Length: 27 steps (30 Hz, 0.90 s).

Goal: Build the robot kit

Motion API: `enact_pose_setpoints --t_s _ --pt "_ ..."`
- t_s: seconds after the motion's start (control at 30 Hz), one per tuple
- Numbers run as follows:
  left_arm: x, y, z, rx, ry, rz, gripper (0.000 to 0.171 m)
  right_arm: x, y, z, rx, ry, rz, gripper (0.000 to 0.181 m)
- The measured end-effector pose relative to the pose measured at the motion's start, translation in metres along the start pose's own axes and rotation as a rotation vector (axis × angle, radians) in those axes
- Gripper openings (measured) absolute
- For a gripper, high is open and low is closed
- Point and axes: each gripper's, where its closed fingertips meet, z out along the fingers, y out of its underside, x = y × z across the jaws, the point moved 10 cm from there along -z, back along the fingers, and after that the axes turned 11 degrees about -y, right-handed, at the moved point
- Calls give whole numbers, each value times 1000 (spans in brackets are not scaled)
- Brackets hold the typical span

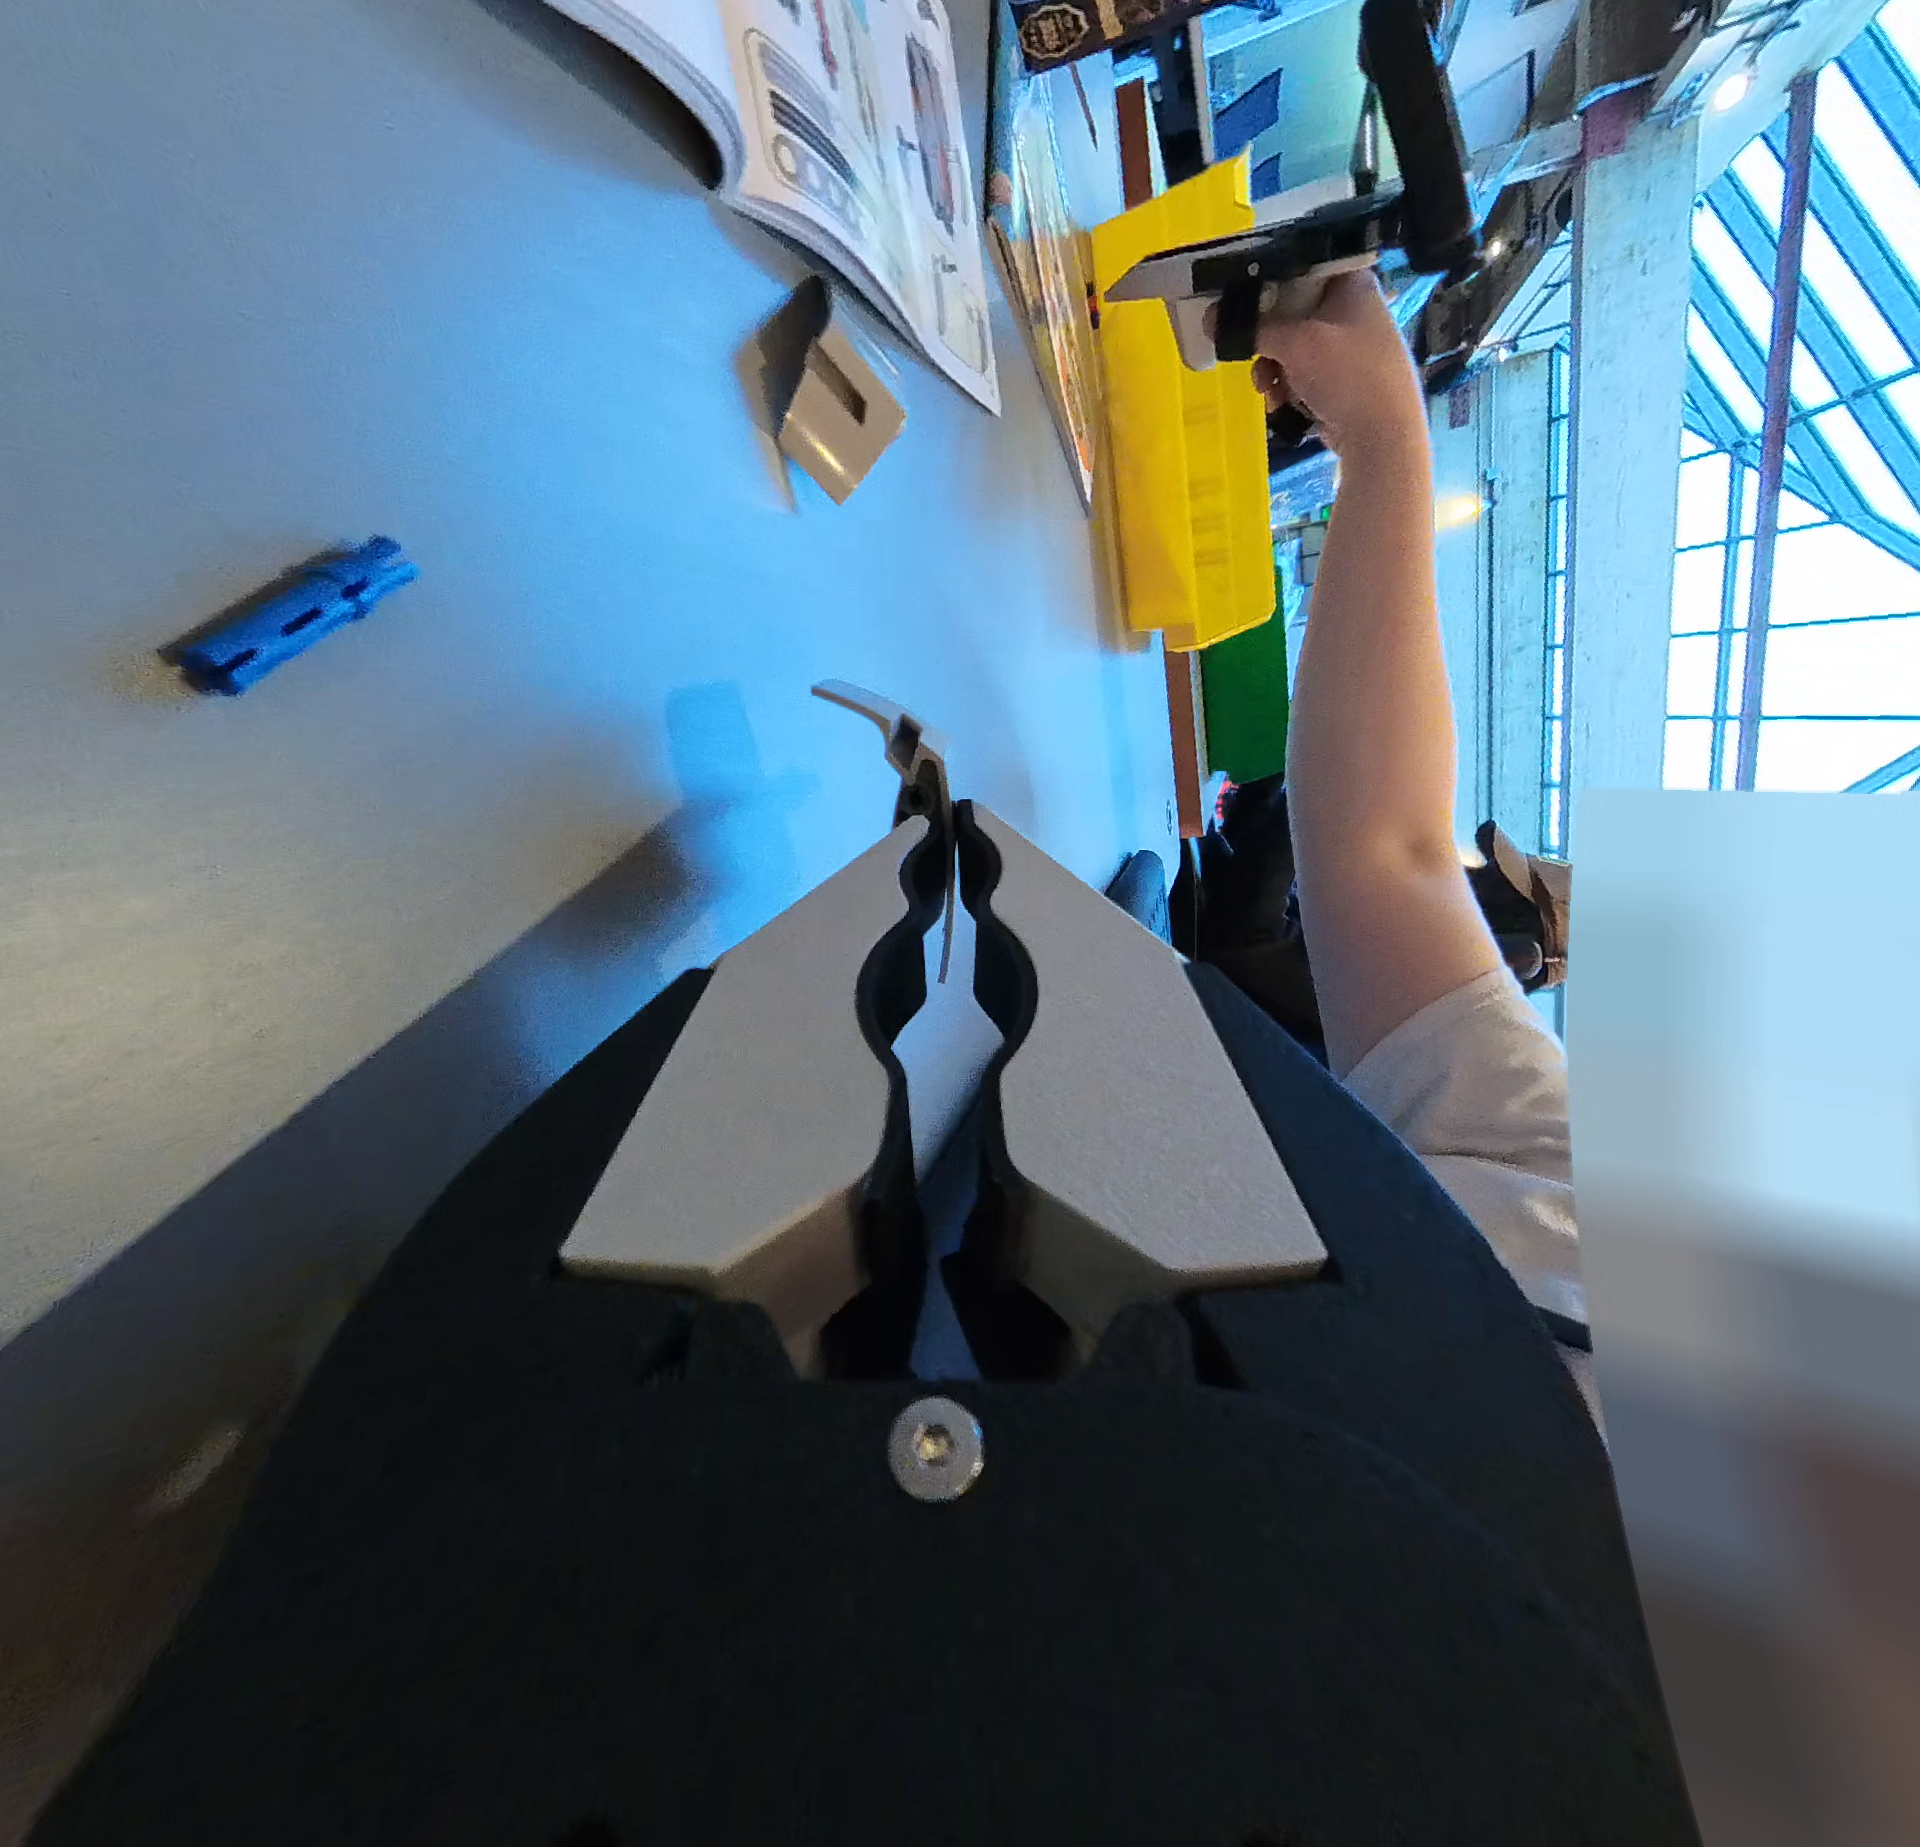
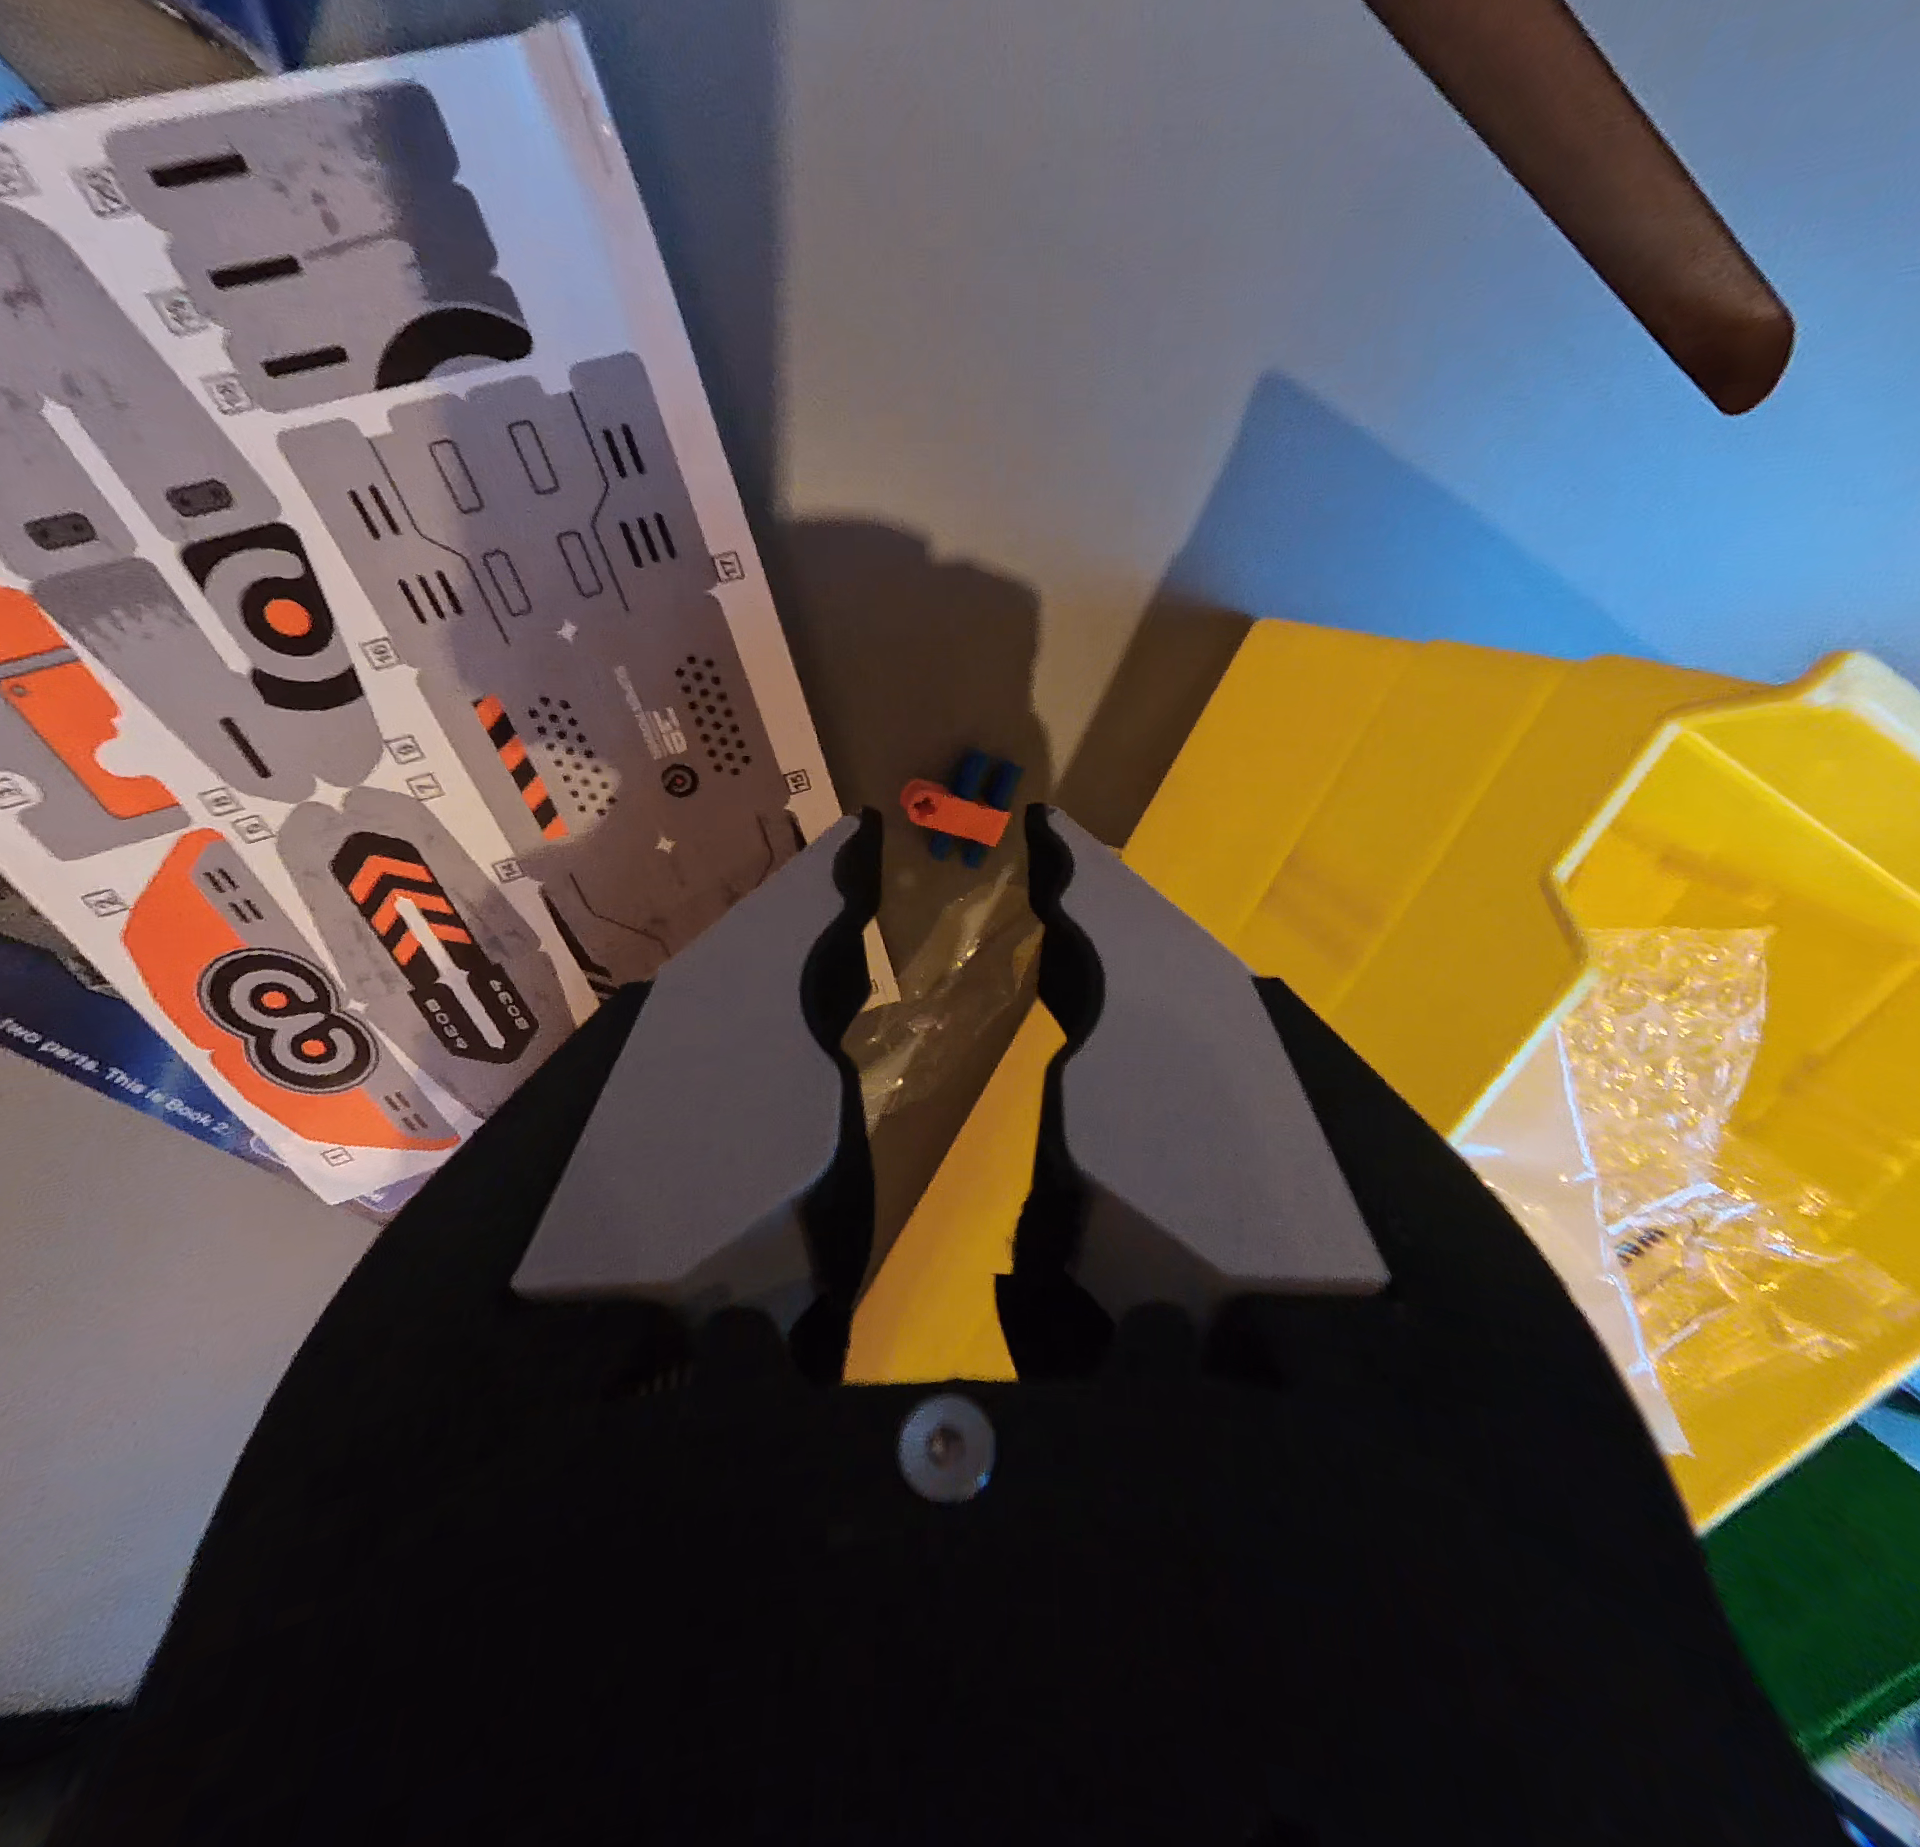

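Observation:
My left gripper (image 1: 954, 821) is shut on a thin curved grey plastic piece (image 1: 904, 732), which sticks out past the fingertips above the pale table (image 1: 520, 447). A small blue pin piece (image 1: 291, 618) and a grey block piece (image 1: 826, 410) lie on the table apart from it. My right gripper (image 2: 951, 826) is open and empty. It hovers just over a small orange piece joined to blue pins (image 2: 961, 810), which lies on the table between the fingertips. A hand holds the right gripper (image 1: 1132, 289) farther off in the left wrist view.
An open instruction booklet (image 1: 831, 114) lies by the grey block. A grey and orange sticker sheet (image 2: 364, 602) lies left of the right gripper. A yellow bin (image 2: 1403, 862) holding a clear plastic bag (image 2: 1683, 1122) stands right of it, with a green bin (image 2: 1818, 1610) beside. A brown bar (image 2: 1610, 156) crosses above. Some 50 cm of space lies between my two pairs of fingers.

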Motion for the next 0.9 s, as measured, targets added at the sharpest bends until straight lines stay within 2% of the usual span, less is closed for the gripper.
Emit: enact_pose_setpoints --t_s 0.13,0.23,0.5,0.6,0.67,0.77,0.9 --pt "-5 0 0 -5 -23 -21 0 2 -3 7 -59 22 11 31" --pt "-9 -1 3 -50 -19 -48 0 4 -1 11 -70 -22 53 30" --pt "-22 -8 0 -123 32 -127 0 12 3 15 -20 -192 195 23" --pt "-24 -9 -3 -156 19 -109 0 11 4 15 -14 -188 182 23" --pt "-24 -9 -6 -152 28 -101 3 11 4 15 -7 -185 173 22" --pt "-25 -10 -10 -145 19 -93 19 10 5 14 4 -164 161 22" --pt "-26 -11 -17 -128 -28 -87 23 6 5 10 31 -122 121 21"
